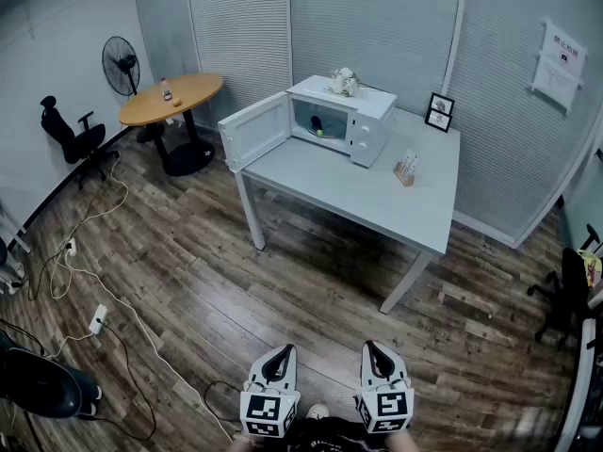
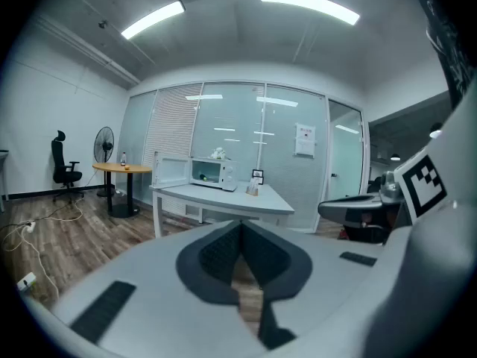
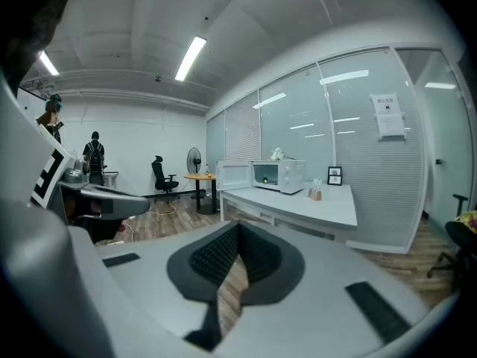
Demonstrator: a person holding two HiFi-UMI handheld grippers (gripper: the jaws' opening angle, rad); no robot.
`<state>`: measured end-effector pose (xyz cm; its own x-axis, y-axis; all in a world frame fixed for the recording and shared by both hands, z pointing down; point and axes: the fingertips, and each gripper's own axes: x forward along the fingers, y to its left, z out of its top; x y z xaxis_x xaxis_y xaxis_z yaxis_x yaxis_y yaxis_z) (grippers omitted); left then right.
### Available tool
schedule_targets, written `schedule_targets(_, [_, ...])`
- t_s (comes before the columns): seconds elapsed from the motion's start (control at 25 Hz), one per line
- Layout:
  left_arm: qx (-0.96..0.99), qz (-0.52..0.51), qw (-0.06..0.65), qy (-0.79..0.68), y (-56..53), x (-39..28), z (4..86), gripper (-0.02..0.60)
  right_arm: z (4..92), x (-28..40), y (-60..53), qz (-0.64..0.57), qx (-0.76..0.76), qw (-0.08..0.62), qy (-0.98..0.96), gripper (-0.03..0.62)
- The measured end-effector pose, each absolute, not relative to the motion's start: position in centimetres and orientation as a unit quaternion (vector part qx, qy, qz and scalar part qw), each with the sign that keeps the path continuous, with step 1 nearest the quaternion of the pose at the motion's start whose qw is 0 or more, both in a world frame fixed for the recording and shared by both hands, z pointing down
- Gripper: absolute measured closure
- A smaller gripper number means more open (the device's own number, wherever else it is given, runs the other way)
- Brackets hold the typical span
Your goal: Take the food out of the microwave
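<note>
A white microwave (image 1: 344,118) stands at the far left end of a grey table (image 1: 377,201), its door (image 1: 256,130) swung open to the left. Inside I see a small green-yellow piece of food (image 1: 319,133) beside something dark. The microwave also shows small in the left gripper view (image 2: 212,173) and the right gripper view (image 3: 278,177). Both grippers are far from the table, low at the near edge above the wooden floor. My left gripper (image 1: 280,354) (image 2: 240,226) is shut and empty. My right gripper (image 1: 375,349) (image 3: 238,227) is shut and empty too.
A white ornament (image 1: 344,82) tops the microwave; a photo frame (image 1: 439,111) and a small holder (image 1: 406,169) sit on the table. Left of it are a round wooden table (image 1: 171,99), a fan (image 1: 121,64) and an office chair (image 1: 71,135). Cables and a power strip (image 1: 97,319) lie on the floor.
</note>
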<state>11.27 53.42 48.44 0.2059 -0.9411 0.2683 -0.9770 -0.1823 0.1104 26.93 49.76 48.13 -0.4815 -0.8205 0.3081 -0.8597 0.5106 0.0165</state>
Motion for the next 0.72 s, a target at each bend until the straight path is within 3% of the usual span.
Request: schedule_targets(0.72, [0.778,0.076,0.141,-0.608,43.5,5.4,49.6,0.574,49.1,22.0,40.9,0.084,0.521,0.134,-0.839,0.591])
